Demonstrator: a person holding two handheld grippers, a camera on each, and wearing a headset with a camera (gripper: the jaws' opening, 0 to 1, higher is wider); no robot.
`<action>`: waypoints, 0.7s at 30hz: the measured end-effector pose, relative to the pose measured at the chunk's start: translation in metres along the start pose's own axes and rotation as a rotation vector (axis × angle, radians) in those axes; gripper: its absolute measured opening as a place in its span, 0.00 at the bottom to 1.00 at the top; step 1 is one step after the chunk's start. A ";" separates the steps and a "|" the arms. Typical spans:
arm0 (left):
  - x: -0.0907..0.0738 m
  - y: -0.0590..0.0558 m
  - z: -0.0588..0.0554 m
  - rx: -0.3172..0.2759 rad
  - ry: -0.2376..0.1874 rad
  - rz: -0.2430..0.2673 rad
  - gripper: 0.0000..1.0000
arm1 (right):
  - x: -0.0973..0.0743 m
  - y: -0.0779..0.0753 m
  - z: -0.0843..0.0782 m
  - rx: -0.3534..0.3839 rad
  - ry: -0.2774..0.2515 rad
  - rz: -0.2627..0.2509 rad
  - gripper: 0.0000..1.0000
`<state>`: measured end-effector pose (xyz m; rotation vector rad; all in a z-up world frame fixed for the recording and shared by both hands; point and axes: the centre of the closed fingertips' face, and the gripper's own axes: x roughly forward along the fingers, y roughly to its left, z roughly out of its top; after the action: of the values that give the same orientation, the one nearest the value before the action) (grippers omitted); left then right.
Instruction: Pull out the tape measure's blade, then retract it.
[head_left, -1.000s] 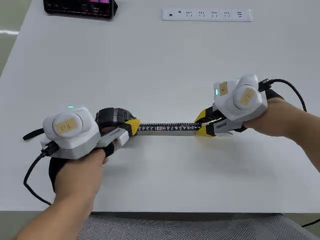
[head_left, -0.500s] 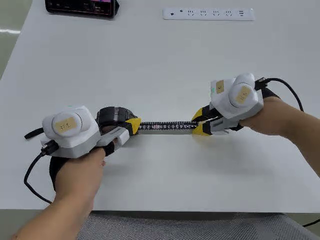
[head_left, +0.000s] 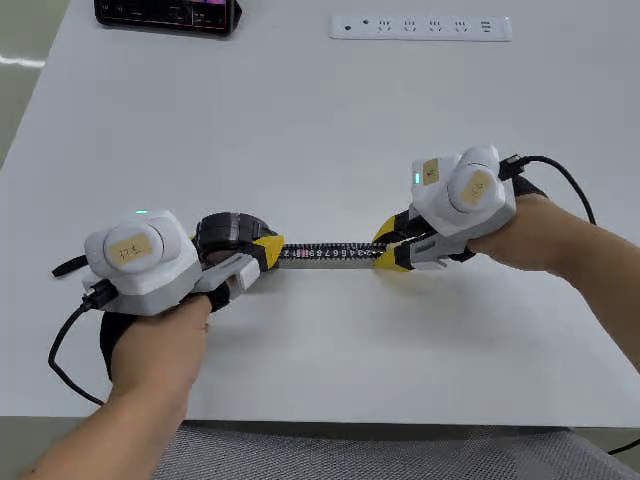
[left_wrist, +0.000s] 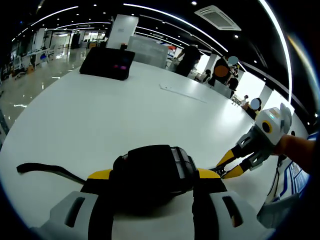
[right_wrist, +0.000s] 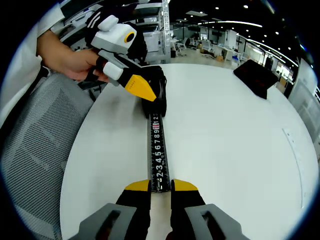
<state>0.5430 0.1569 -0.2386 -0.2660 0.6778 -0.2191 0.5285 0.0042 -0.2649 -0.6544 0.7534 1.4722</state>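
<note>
White and smooth, the table (head_left: 330, 130) takes up most of the head view, and its far edge is cut off at the top. Under its near edge a grey mesh chair (head_left: 350, 455) is partly seen. A dark flat device (head_left: 165, 12) at the far left is also cut by the frame, and what is on its screen is too small to read. To its right lies a long white power strip (head_left: 420, 27).

The left gripper (head_left: 250, 262) has a white plastic body, black jaws and yellow pads. Its jaws clamp the tape measure case (head_left: 228, 232) between them, one pad on each side. This case is black and rounded, with a ribbed, rubber-like surface. In the left gripper view it hides the place where the blade comes out.

The right gripper (head_left: 392, 250) is of the same make. Its jaws are almost closed and pinch the free end of the blade (head_left: 330, 252), and the tip itself is hidden between the pads. The blade is a thin dark strip with pale numbers. It runs straight and low over the table from the case to the right gripper. Whether it touches the table I cannot tell. In the right gripper view the numbers near the jaws are clear, but farther on they blur.

A black strap (left_wrist: 45, 170) lies on the table left of the case. Whether it belongs to the case I cannot tell.
</note>
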 end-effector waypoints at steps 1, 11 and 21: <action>0.000 0.000 0.000 0.000 0.000 0.000 0.58 | 0.001 0.000 0.001 0.000 -0.001 0.000 0.11; 0.000 0.000 0.001 -0.002 0.000 -0.005 0.58 | 0.010 0.001 0.013 -0.001 -0.019 0.009 0.11; 0.000 0.001 0.001 -0.004 0.000 -0.006 0.58 | 0.021 -0.001 0.024 -0.001 -0.041 0.010 0.11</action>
<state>0.5438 0.1585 -0.2384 -0.2714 0.6778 -0.2232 0.5295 0.0357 -0.2666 -0.6203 0.7248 1.4912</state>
